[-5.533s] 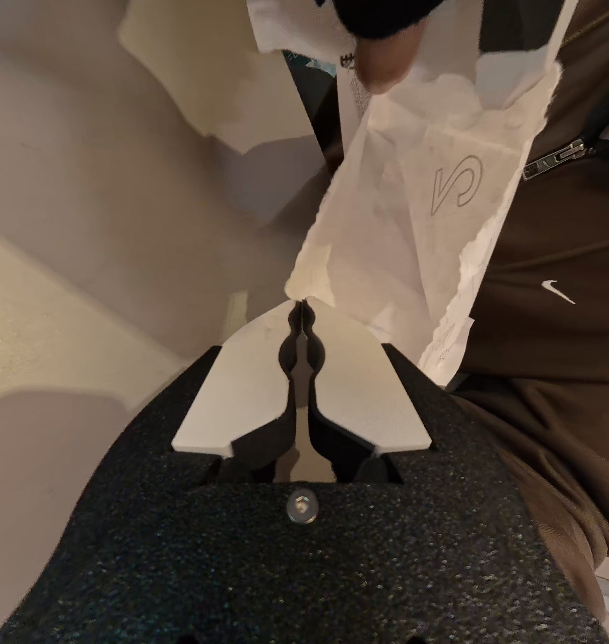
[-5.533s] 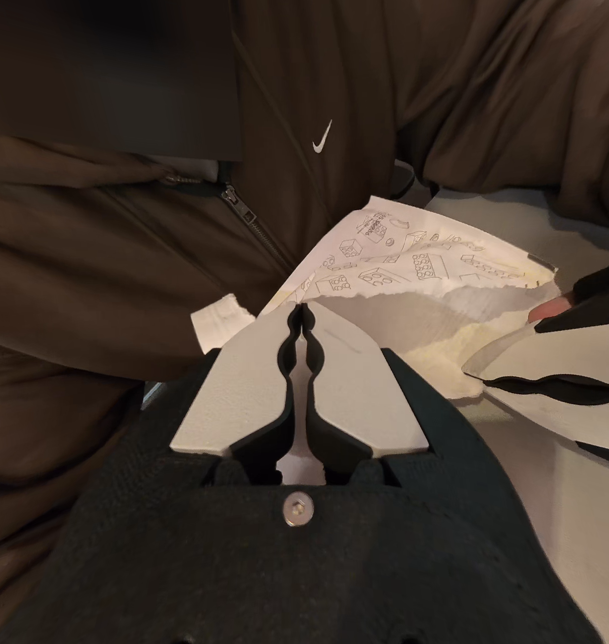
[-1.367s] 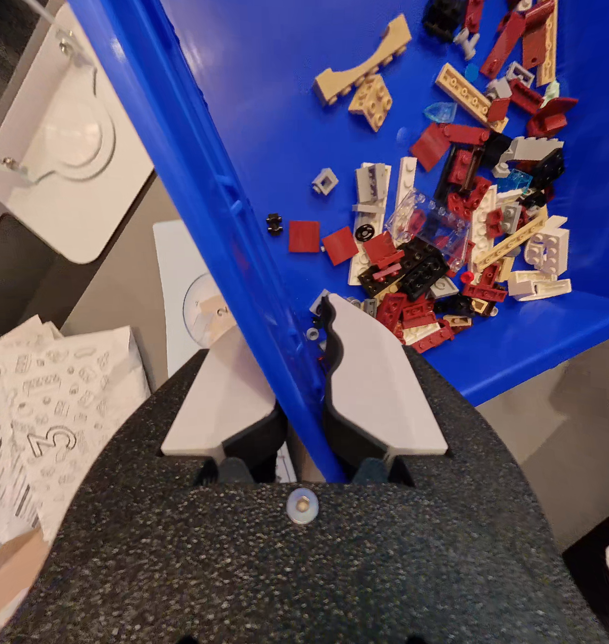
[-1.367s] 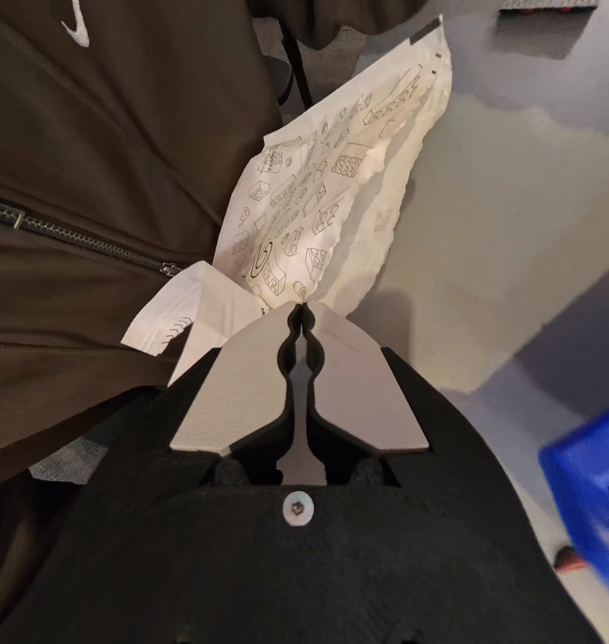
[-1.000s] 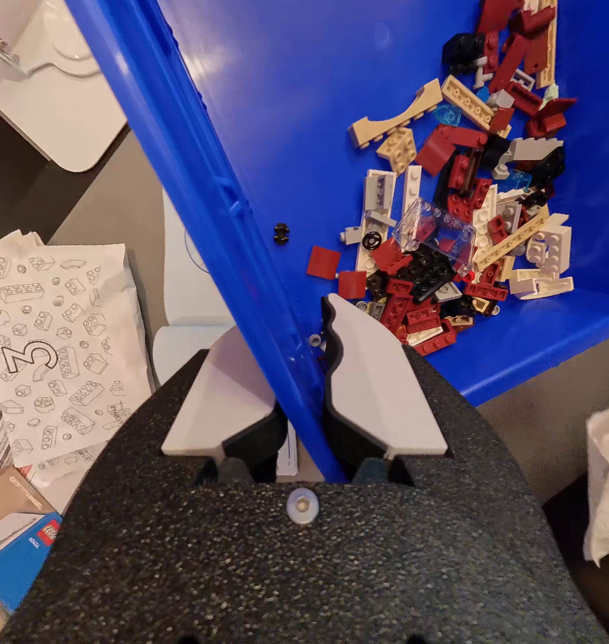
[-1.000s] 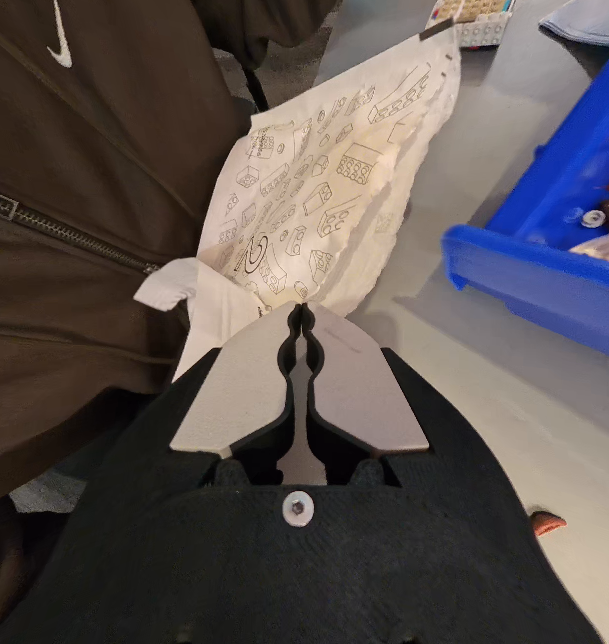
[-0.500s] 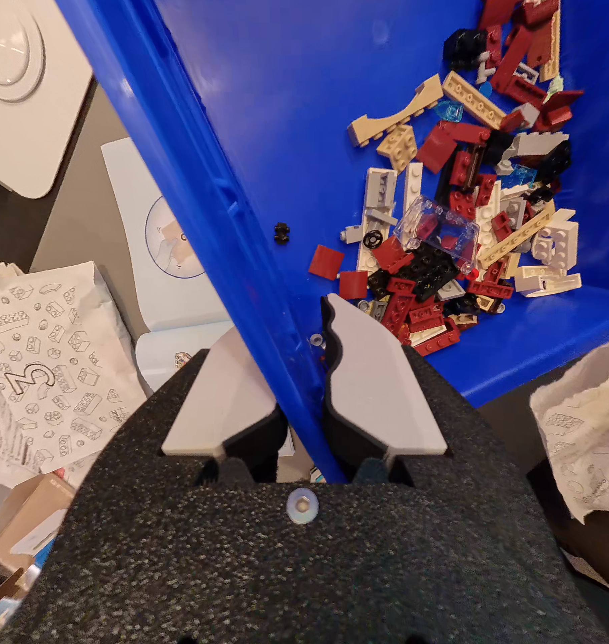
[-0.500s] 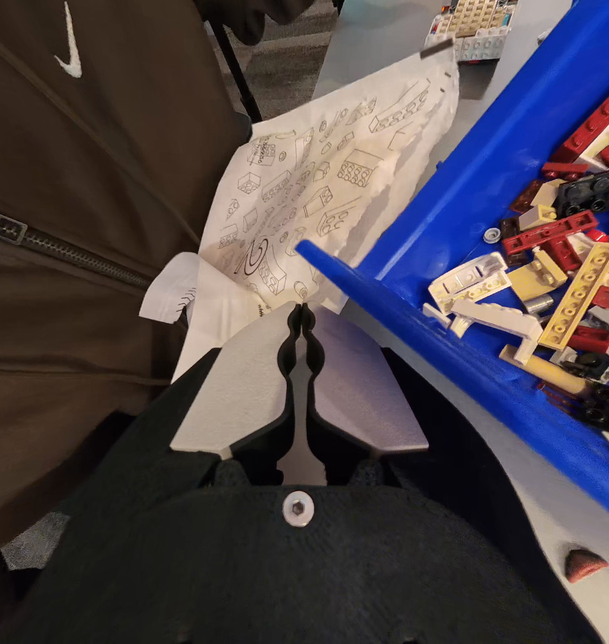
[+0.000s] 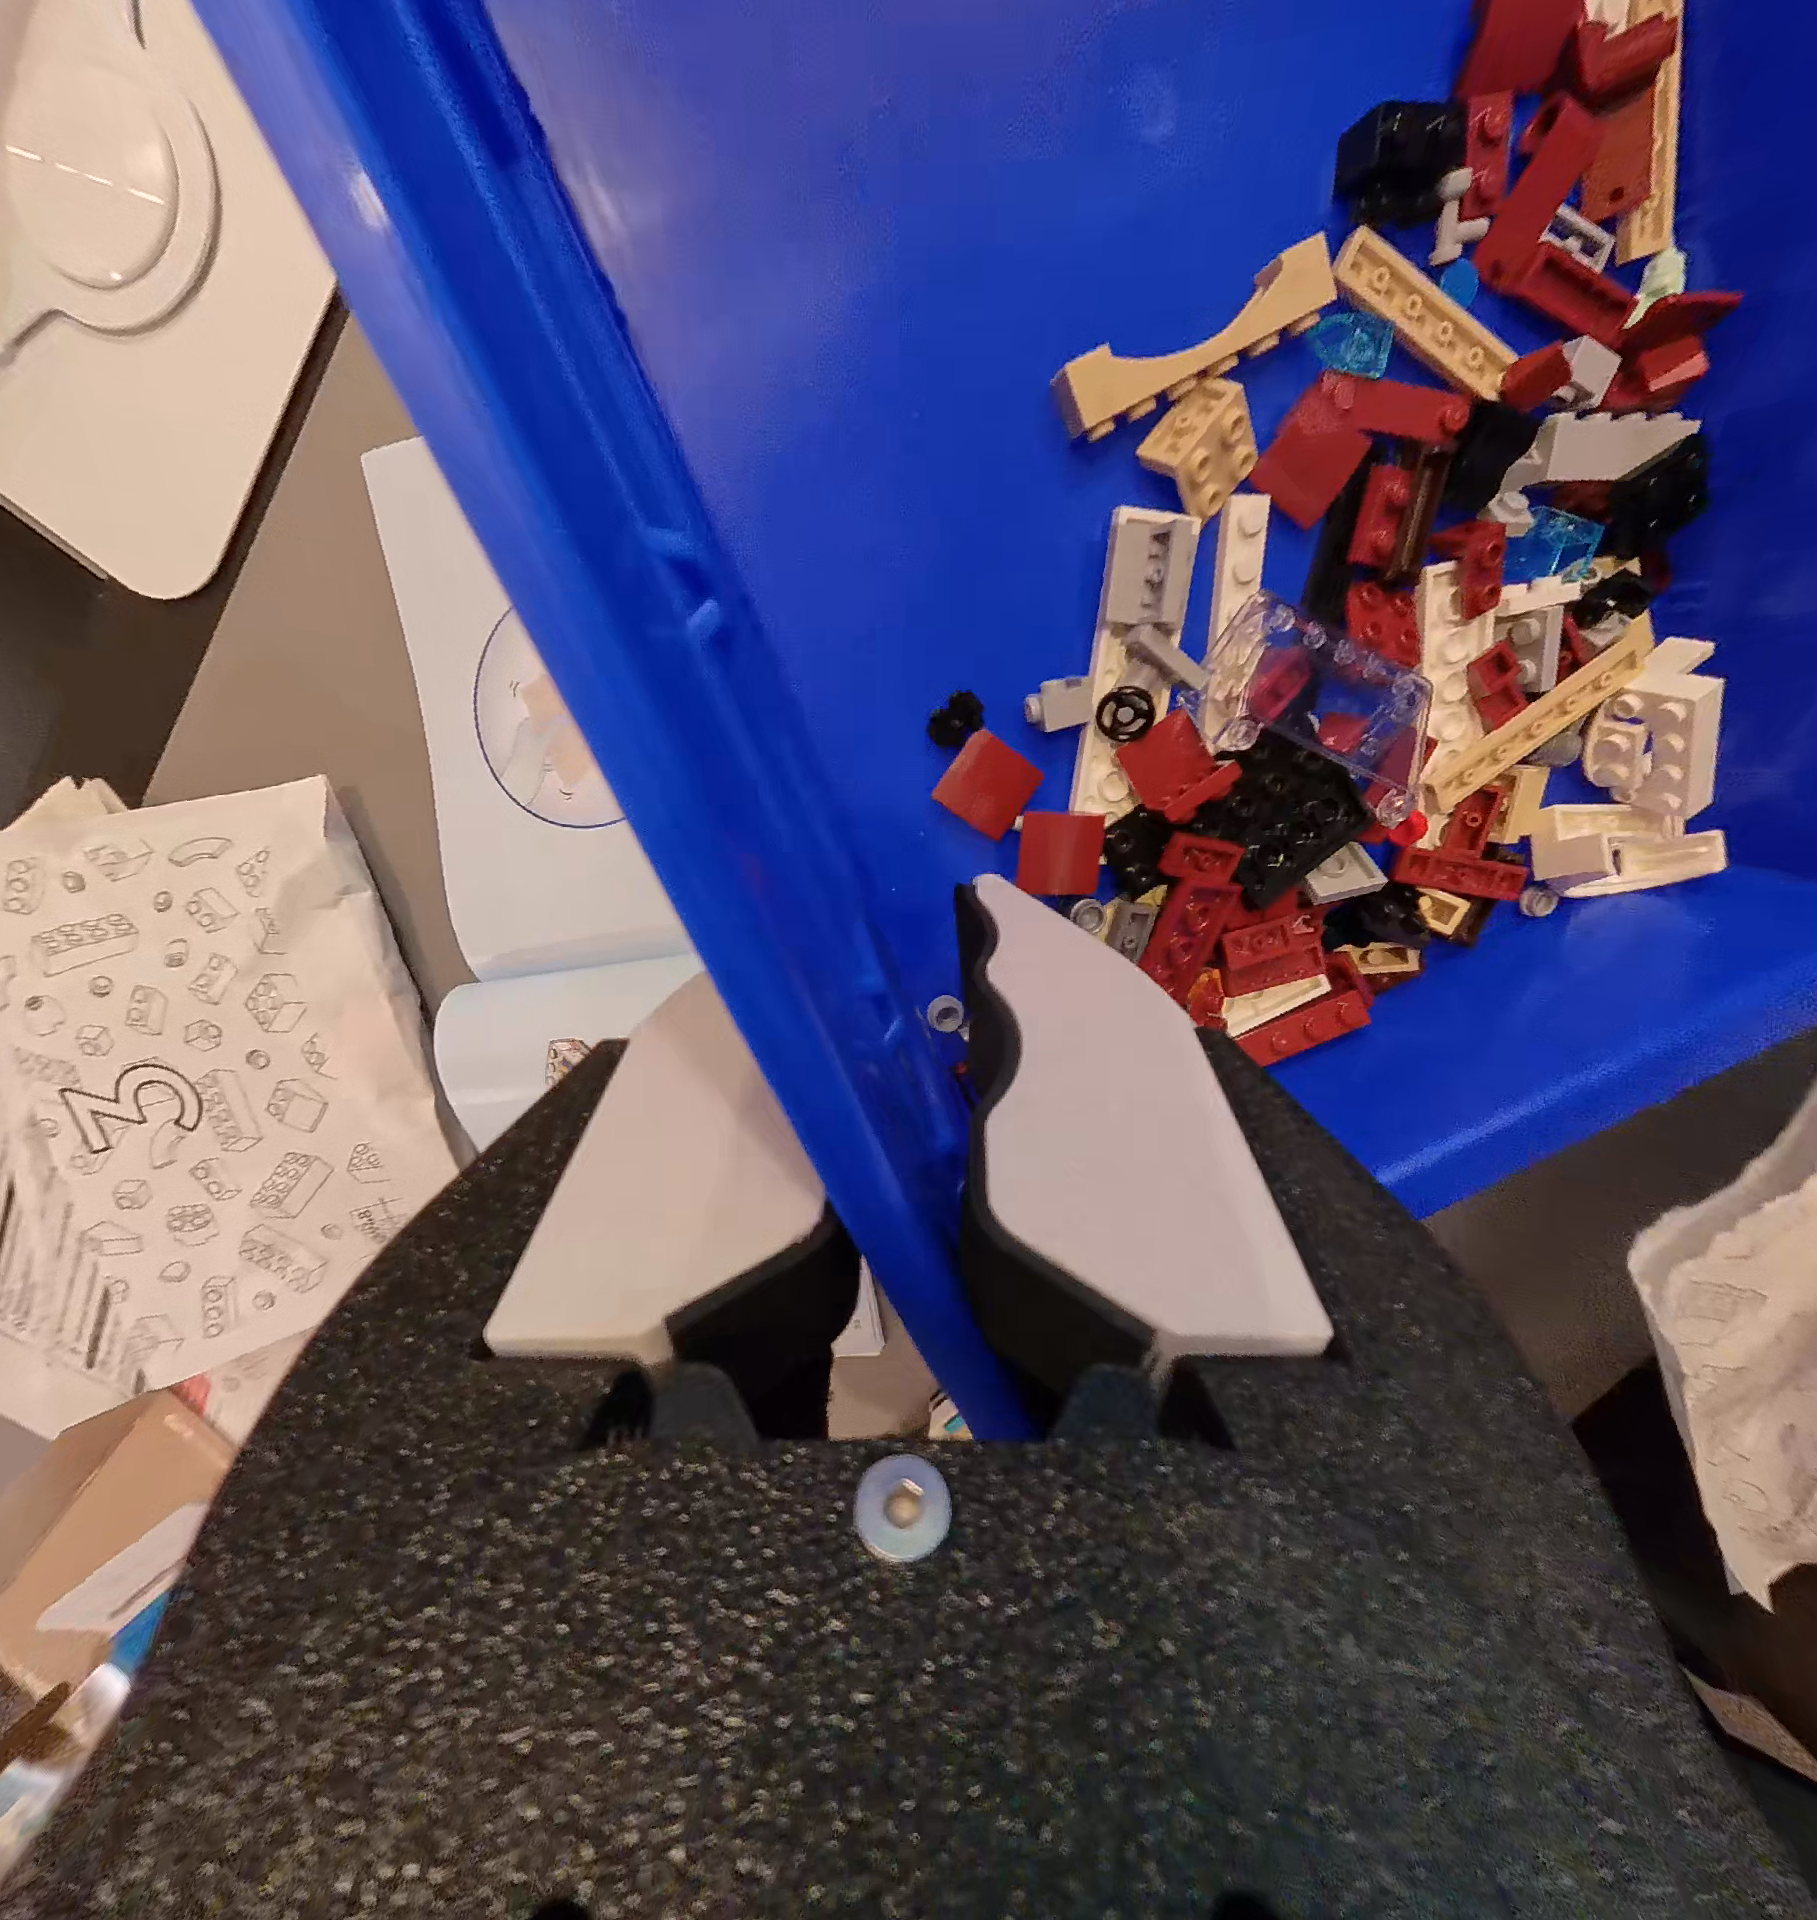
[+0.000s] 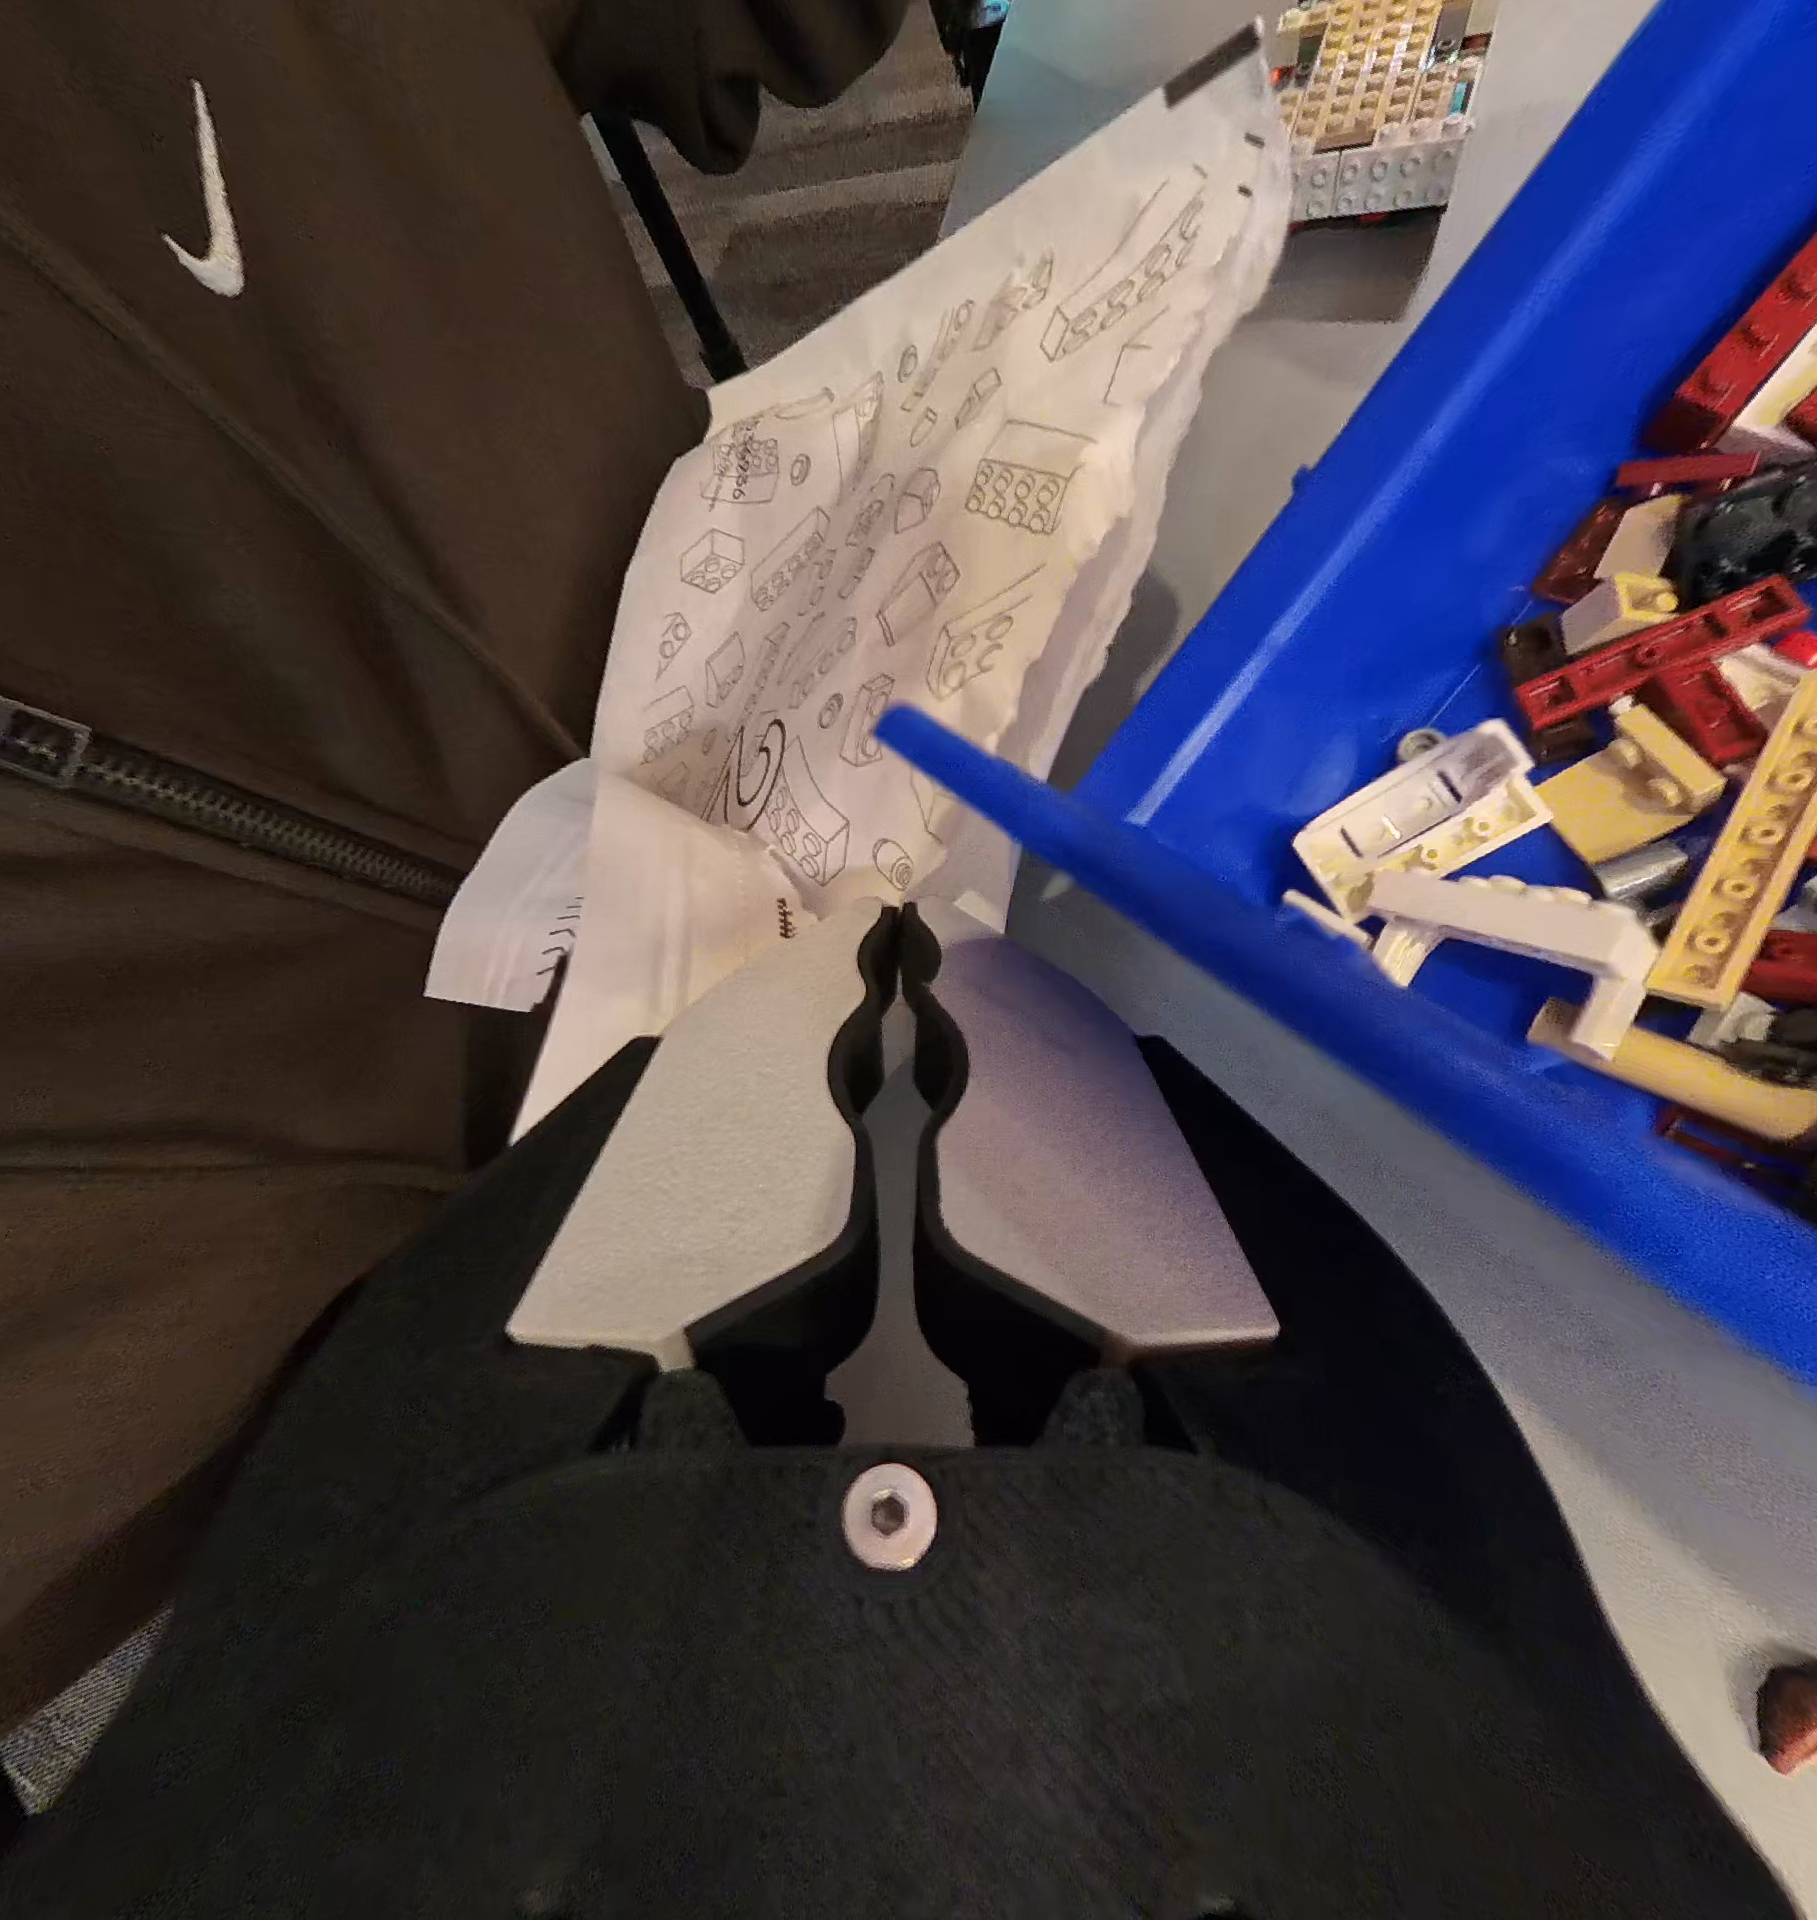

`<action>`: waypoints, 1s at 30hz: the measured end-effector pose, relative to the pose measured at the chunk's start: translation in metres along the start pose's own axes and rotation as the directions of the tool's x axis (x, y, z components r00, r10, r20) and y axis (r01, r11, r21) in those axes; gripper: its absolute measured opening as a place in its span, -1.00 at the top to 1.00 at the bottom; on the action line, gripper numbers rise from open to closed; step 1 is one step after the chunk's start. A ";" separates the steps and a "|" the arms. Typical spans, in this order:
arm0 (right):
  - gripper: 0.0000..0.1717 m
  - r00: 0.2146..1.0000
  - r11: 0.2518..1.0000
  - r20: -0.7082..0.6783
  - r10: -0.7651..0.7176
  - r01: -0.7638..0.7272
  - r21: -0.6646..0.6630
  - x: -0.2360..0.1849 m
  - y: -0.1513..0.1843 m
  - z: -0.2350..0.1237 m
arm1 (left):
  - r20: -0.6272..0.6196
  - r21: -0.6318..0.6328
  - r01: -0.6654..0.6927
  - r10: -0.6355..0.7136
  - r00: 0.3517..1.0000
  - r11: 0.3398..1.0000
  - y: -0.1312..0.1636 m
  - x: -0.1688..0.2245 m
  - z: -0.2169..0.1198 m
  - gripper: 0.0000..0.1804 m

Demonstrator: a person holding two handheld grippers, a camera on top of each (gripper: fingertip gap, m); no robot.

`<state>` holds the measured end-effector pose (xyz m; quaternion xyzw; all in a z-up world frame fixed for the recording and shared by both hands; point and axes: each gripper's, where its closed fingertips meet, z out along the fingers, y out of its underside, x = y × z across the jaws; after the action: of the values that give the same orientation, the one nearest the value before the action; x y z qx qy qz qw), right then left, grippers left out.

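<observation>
Grippers are both clamping something. Left gripper (image 9: 862,966) is straddling the side wall of the blue bin (image 9: 592,499), one pale finger (image 9: 675,1164) outside the wall, the other inside, jaws closed onto the wall edge; the outer fingertip is hidden behind the plastic. Bin is smooth, glossy moulded plastic with small ribs along the rim. Loose toy bricks (image 9: 1403,644) are lying piled toward the bin's right part, just beyond the inner finger: dark red, black, tan, white and grey studded plates, plus one clear boxy piece. Left of the bin, a crumpled white paper bag (image 9: 156,1039) printed with brick outlines is lying on the grey table (image 9: 280,665), with white booklets beside it.

Right gripper (image 10: 899,914) is pinching the torn white paper bag (image 10: 883,540) at its lower edge, black wavy pads meeting on the thin paper. Bag is sticking up and away from the tips, ragged along its right edge, lying against a brown zipped jacket (image 10: 260,520). Bin corner (image 10: 987,779) is sitting just right of the fingertips, bricks inside it farther right.
</observation>
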<state>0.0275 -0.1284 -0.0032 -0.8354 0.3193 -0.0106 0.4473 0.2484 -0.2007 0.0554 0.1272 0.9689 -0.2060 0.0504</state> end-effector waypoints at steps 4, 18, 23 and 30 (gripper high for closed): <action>1.00 1.000 1.000 -0.019 0.002 -0.003 -0.010 0.002 0.002 0.001 | -0.088 0.013 0.052 -0.050 0.995 0.999 0.002 -0.002 0.002 0.80; 1.00 1.000 1.000 -0.003 0.015 -0.015 0.010 0.001 0.001 0.005 | -0.308 -0.101 0.028 -0.058 0.950 0.994 0.013 0.017 0.027 0.80; 1.00 1.000 1.000 -0.004 0.005 -0.005 0.014 0.001 0.002 0.007 | -0.303 -0.167 -0.006 -0.045 0.952 0.986 0.017 0.019 0.036 0.82; 1.00 0.998 0.998 0.059 0.014 -0.017 0.061 -0.008 -0.004 0.008 | -0.287 -0.218 -0.019 -0.045 0.957 0.976 0.021 0.016 0.042 0.82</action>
<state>0.0260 -0.1168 -0.0024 -0.8187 0.3119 0.0076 0.4820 0.2403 -0.1958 0.0061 0.1433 0.9834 -0.0780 -0.0798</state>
